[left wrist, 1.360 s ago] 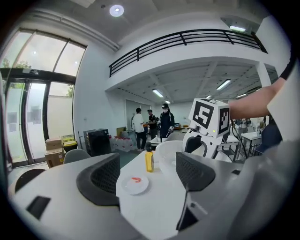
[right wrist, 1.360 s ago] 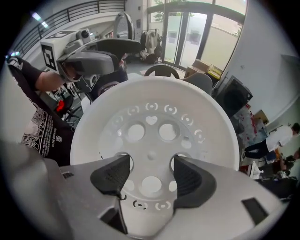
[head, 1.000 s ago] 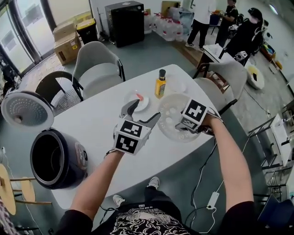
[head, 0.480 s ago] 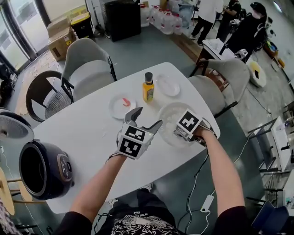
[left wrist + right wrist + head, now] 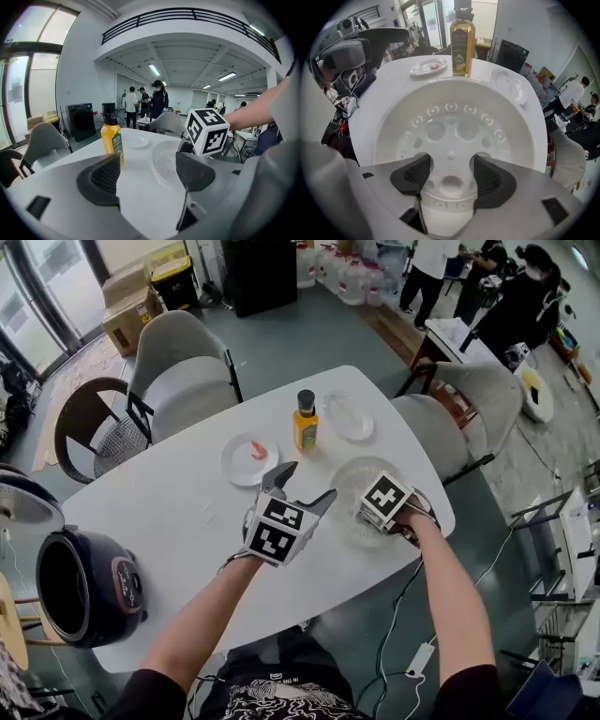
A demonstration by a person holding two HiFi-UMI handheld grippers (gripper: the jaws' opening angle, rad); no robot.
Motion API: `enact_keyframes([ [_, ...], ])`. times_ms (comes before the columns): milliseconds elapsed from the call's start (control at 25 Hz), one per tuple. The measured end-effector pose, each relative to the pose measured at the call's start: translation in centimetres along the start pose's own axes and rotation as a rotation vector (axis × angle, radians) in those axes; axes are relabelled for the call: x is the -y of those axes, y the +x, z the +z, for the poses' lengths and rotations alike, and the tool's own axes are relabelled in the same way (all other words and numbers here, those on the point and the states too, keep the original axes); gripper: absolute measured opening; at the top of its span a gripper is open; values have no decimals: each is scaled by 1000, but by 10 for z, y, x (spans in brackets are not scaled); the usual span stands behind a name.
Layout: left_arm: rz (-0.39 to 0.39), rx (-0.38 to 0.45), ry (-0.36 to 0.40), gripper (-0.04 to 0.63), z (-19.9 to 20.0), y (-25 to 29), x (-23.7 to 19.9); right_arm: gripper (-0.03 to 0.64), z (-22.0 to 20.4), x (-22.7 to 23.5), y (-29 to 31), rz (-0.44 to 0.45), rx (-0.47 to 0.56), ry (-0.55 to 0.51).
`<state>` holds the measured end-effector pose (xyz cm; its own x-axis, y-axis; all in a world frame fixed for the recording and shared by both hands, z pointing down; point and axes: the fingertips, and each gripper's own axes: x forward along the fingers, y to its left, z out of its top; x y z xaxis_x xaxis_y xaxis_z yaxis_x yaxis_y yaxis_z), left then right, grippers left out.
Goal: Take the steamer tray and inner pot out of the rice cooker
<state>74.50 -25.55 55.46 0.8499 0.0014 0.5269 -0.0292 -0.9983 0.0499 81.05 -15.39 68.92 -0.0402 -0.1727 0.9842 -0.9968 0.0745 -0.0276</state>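
The white steamer tray, round with holes in its floor, lies low at the table's right edge. My right gripper points straight down into it at the near rim and holds it with the jaws standing wide; its marker cube covers the fingers in the head view. My left gripper hovers just left of the tray, open, with only bare table between its pads. The black rice cooker stands at the table's left end, lid up, with the dark inner pot inside.
An orange sauce bottle stands behind the tray, a small plate with a red bit to its left and a clear dish to its right. Grey chairs ring the white table. People stand far back.
Both grippers have come down toward the table, and the tray has sunk with the right one from the air to table level. The left gripper stayed open beside it.
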Motion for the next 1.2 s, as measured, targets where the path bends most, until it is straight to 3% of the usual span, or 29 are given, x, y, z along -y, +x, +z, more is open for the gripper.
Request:
enact_keyframes([
  [480,34,10,-12,364,8,-7,-9,316,4,3,-6,-10,18,-30],
  [640,66,22,-23,364,17,-22,-19,314,18,4,-29,-26,67,-49],
  [880,168,73,-31,364,38,-76,-65,301,99,-14,-88,-49,278,-55],
  [1080,249,120,-81,364,45,-154,-102,301,172,-66,-146,-61,450,-90],
  [1200,316,154,-110,364,41,-198,-135,301,221,-101,-166,-57,523,-169],
])
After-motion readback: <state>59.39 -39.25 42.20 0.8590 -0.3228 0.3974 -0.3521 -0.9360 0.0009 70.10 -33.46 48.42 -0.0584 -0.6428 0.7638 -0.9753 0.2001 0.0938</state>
